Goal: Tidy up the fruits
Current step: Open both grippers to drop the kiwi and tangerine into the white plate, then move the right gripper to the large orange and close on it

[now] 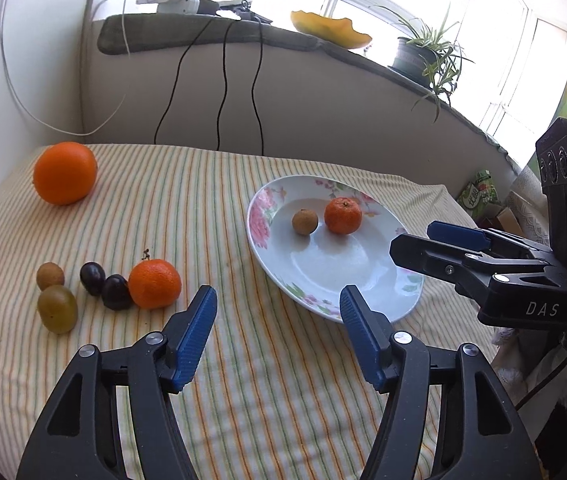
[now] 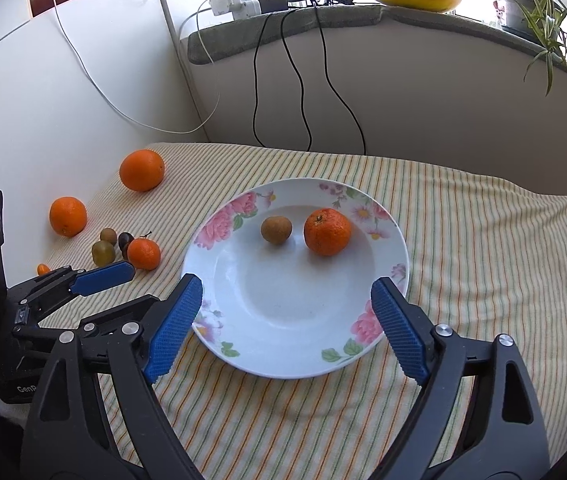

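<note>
Both hand-held grippers, left (image 1: pixel 279 312) and right (image 2: pixel 287 300), stood spread and empty above the striped surface (image 2: pixel 463 232). A tangerine (image 2: pixel 327 231) and a small brown fruit (image 2: pixel 276 230) lay in the floral plate (image 2: pixel 283 364). The other fruits (image 1: pixel 83 292) sat apart to its left.

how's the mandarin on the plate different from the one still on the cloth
The mandarin on the plate lies inside the floral plate, with a small brown fruit near it but apart. The mandarin on the cloth sits on the striped cloth, pressed up against dark grapes. The cloth one has a dry stem sticking up; the plate one shows only a short stub. Both are orange, round and similar in size.
</note>
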A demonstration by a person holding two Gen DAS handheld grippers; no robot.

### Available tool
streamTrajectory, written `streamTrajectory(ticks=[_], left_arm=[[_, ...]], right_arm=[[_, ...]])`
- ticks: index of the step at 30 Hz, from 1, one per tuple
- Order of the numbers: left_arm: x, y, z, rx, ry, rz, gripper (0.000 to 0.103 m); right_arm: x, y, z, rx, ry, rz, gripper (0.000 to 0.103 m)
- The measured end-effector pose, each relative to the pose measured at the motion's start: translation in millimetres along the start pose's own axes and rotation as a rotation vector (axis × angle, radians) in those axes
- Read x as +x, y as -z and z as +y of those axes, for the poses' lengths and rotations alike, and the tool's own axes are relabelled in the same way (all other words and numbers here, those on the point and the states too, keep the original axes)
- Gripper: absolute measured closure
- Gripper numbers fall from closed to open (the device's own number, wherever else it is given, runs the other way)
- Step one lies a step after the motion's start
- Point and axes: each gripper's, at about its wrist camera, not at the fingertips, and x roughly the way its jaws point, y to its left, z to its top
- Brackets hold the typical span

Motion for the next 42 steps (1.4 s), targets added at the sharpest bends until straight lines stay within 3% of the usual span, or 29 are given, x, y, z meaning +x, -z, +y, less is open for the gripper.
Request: streamTrajectory(ticks=[11, 21, 32, 42], left_arm=[[-17, -3, 36, -0.063, -0.053, -0.037, 0.031], [-25, -24, 97, -0.157, -0.133, -0.08, 0.028], [-8, -54, 152, -0.264, -0.162, -0.104, 0.028], [20, -68, 182, -0.356, -0.154, -0.09, 0.027]], right_arm=[[8, -18, 28, -0.033, -0.064, 0.016, 0.011], [31, -59, 51, -0.029, -0.167, 0.035, 0.008], [89, -112, 79, 0.035, -0.291, 0.105, 0.008], [156, -143, 102, 0.088, -0.336, 0.204, 0.008]])
